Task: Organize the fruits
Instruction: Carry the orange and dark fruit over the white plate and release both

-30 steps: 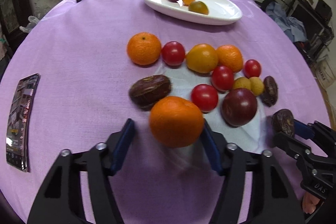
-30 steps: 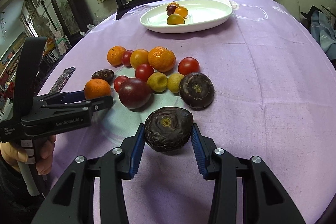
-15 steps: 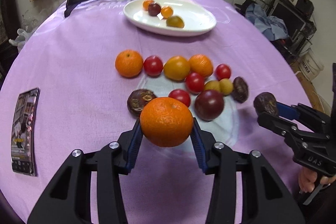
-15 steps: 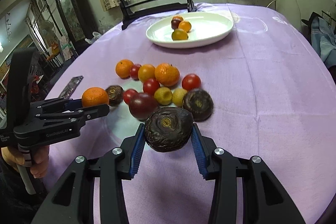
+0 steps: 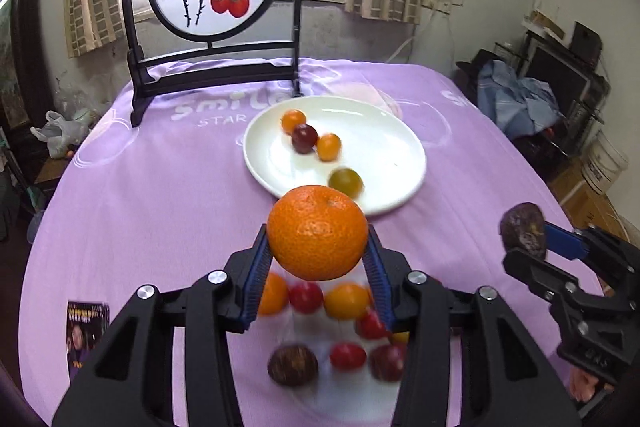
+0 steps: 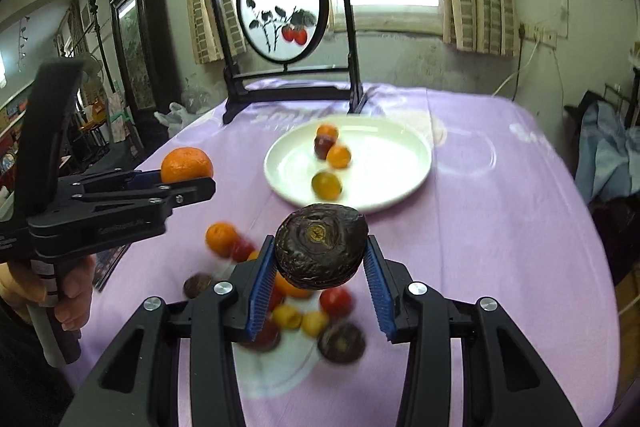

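Observation:
My left gripper (image 5: 318, 259) is shut on an orange mandarin (image 5: 317, 231) and holds it in the air above the table; it also shows in the right wrist view (image 6: 186, 165). My right gripper (image 6: 320, 267) is shut on a dark wrinkled passion fruit (image 6: 321, 251), also raised; it shows at the right of the left wrist view (image 5: 523, 230). A white plate (image 5: 384, 163) with several small fruits lies ahead on the purple cloth. A loose group of fruits (image 5: 340, 323) lies on the cloth below both grippers.
A black-framed round painted screen (image 5: 216, 7) stands at the table's far edge behind the plate. A phone (image 5: 84, 331) lies at the left on the cloth. Furniture and clutter surround the table.
Both grippers have lifted their fruits off the cloth and risen, moving forward toward the plate. The left gripper closed on the mandarin during this second.

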### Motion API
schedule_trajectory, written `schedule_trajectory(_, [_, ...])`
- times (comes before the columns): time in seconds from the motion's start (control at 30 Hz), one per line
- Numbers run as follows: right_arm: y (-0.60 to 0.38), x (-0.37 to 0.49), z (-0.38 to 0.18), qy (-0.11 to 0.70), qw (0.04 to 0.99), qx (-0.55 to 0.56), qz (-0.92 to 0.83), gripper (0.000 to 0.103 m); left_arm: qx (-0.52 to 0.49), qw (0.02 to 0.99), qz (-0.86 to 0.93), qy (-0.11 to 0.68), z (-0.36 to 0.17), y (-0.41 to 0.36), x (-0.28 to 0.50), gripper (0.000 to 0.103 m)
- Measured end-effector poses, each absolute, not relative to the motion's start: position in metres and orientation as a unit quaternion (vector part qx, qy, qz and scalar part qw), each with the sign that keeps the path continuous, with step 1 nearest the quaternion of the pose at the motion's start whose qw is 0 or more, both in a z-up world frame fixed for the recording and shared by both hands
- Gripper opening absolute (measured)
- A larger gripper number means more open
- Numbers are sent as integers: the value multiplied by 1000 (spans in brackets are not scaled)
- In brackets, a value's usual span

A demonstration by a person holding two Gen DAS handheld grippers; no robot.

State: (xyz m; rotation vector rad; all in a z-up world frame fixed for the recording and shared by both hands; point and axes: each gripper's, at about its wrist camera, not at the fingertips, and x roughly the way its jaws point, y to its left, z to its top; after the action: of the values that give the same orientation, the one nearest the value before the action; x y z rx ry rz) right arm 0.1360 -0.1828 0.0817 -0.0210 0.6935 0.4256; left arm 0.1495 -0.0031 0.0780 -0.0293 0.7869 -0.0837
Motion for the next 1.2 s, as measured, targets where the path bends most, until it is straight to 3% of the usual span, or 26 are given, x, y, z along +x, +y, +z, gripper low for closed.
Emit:
schedule_trajectory(0.3, [-167, 234, 53, 372, 914, -40, 156, 44, 9, 905, 16, 425, 37, -1, 251, 44])
schedule_trajectory(0.63, [-148, 285, 11, 432, 888, -33, 156, 45, 5, 884, 19, 466, -1, -5, 298, 45])
schedule_trajectory(0.67, [-149, 287, 8, 438, 883, -15, 166, 54, -2, 882, 17, 470, -2, -4, 299, 45])
schedule_trajectory(0.7, [-150, 287, 7, 440, 882, -7, 166, 68, -11, 882, 14, 471, -2, -4, 299, 52])
schedule_trajectory(0.8, [-156, 278, 11, 428, 889, 11, 162, 69, -7, 893, 26, 450, 8, -4, 289, 71])
schedule_trajectory(0.97, [-167, 251, 18, 419, 892, 5, 172, 69, 7, 905, 15, 426, 29, -3, 260, 74])
schedule_trajectory(1.03, [-172, 238, 21, 416, 892, 8, 178, 69, -2, 911, 16, 412, 35, -1, 242, 83])
schedule_trajectory(1.2, [-182, 195, 24, 413, 891, 10, 187, 69, -5, 914, -6, 406, 39, -4, 199, 88])
